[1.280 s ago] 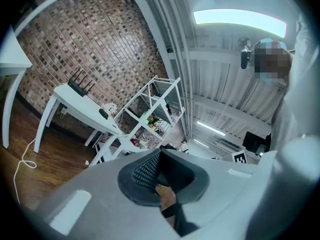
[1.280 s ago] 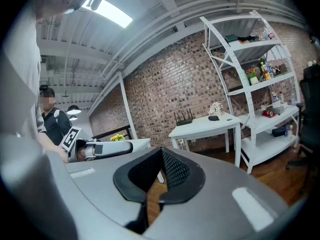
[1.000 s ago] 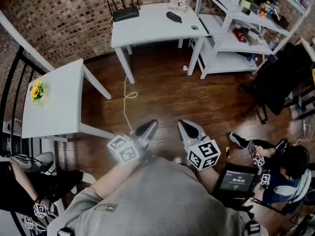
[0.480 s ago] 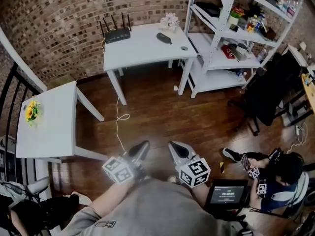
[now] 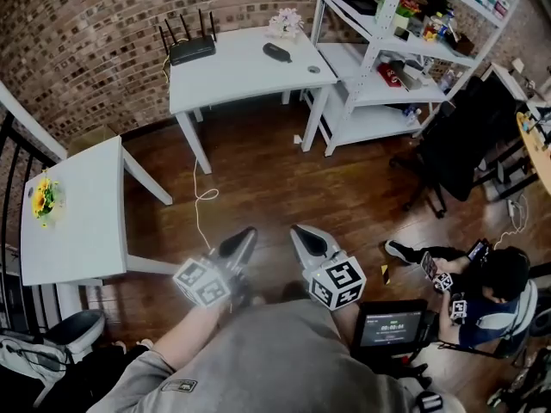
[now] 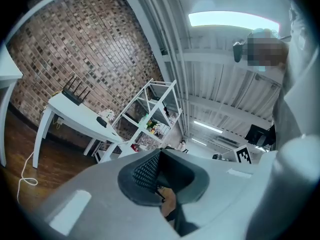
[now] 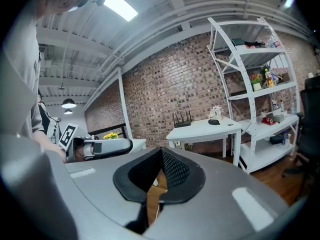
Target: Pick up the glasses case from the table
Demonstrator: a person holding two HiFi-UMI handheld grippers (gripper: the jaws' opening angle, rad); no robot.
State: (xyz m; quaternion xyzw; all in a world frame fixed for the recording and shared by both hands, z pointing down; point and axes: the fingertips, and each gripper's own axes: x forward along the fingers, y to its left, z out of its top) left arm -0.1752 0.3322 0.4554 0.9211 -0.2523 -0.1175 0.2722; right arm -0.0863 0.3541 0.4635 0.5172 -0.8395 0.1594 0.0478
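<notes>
Left tool (image 5: 241,237) and right tool (image 5: 303,235) both shut, empty. Arriving closed could knock the glasses case (image 5: 276,52) off the far edge of the worktop (image 5: 232,69).

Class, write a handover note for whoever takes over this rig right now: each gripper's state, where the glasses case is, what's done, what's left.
Left gripper: shut, empty, held out over the wooden floor.
Right gripper: shut, empty, beside the left one.
Glasses case: lying on the far white table, well away from both grippers.
Done: nothing; the case is untouched.
Left: get to the table, open a gripper, close it on the case, lift it clear.
</notes>
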